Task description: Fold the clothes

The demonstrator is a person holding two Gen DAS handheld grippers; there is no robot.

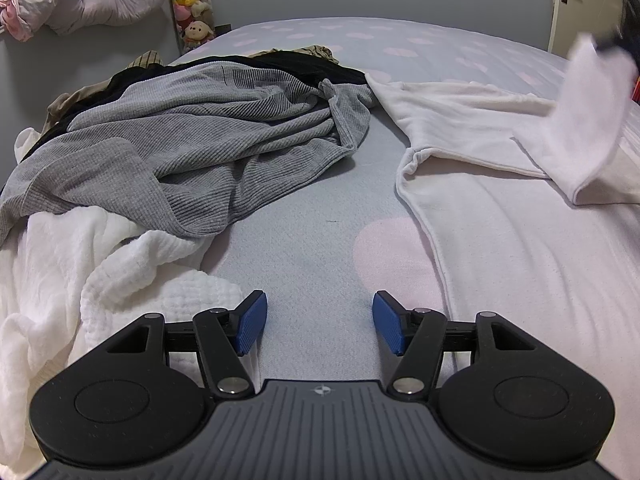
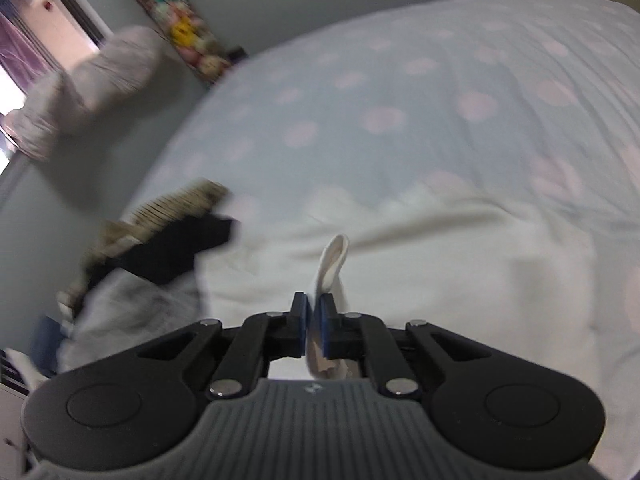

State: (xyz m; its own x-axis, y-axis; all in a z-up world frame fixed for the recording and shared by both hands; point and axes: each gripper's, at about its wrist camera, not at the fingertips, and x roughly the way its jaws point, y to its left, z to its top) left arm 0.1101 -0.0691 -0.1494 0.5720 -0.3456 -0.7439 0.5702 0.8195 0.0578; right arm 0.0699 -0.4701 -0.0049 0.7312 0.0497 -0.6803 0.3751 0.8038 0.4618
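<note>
- The right gripper (image 2: pixel 315 320) is pinching an edge of the white garment (image 1: pixel 500 216), with a fold of cloth standing up between its closed pads; the left-wrist view shows that part lifted and blurred, so it looks to be moving.
- The rest of the white garment is lying spread on the bed (image 1: pixel 312 248), beside the grey ribbed top (image 1: pixel 200 140) on the loose pile.
- The left gripper (image 1: pixel 319 322) is hovering spread wide over bare sheet, holding nothing.
- Risk — the thin pinch could be slipping during a quick swing, dropping the fold askew.
- With one side unpinned, the body may be dragging and bunching.
</note>
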